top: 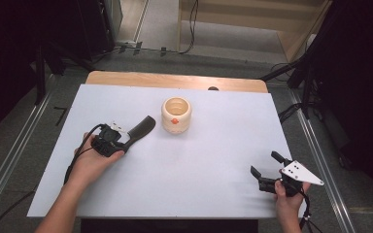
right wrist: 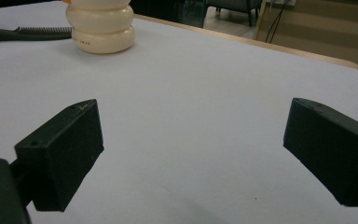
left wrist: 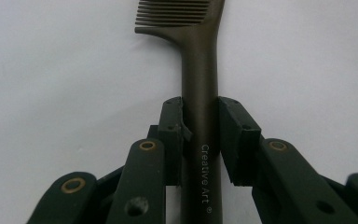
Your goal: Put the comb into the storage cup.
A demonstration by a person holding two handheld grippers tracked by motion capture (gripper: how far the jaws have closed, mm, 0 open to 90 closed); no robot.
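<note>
A: Where is the comb (left wrist: 199, 79) right now?

B: It lies on the white bench (top: 204, 160), just to the left of the cream pot (top: 176, 114) as the high view shows it, toothed end nearest the pot and handle slanting away towards the person's left hand (top: 93, 162).

A: And the left gripper (top: 126, 141)?

B: Its jaws sit one on each side of the comb's handle, close to the lettering printed there. In the left gripper view both pads look pressed against the handle, so I take it as gripped. The comb's teeth point to the left in that view, beyond the jaw tips.

A: Is the comb lifted?

B: I cannot tell; the bench shows right behind it, and no clear gap or shadow settles it.

A: What about the right gripper (top: 267, 167)?

B: Well apart from the pot, towards the near right corner of the bench, held in the right hand (top: 287, 199). Its jaws stand wide apart with bare bench between them. Its own view looks across the bench at the pot, with the comb just left of the pot.
</note>
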